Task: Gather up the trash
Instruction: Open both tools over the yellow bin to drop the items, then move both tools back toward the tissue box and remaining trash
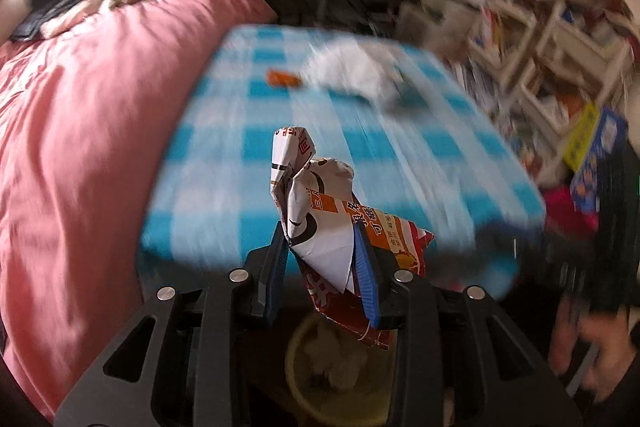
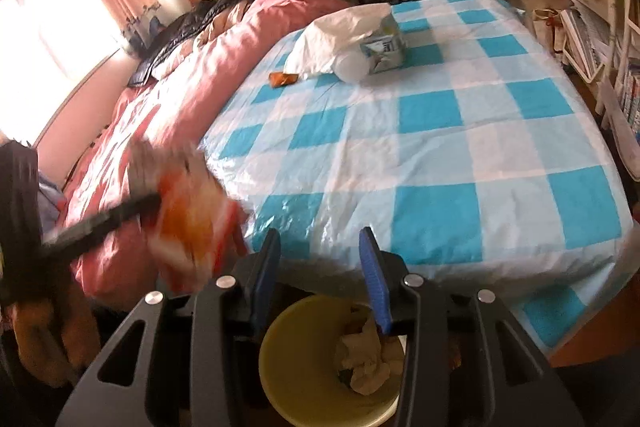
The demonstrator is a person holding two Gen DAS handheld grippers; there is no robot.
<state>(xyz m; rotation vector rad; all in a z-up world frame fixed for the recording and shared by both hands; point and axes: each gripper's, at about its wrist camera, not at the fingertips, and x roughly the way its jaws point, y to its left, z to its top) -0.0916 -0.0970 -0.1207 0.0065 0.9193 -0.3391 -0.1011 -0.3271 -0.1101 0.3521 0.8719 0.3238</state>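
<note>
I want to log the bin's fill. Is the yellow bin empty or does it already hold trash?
Not empty. The right wrist view shows crumpled pale paper lying inside the yellow bin, below the rim.

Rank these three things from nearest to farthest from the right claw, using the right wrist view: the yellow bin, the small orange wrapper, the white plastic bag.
1. Yellow bin: directly below the right claw.
2. Small orange wrapper: far across the checked cloth, left of the bag.
3. White plastic bag: slightly beyond the wrapper, at the far end.
</note>
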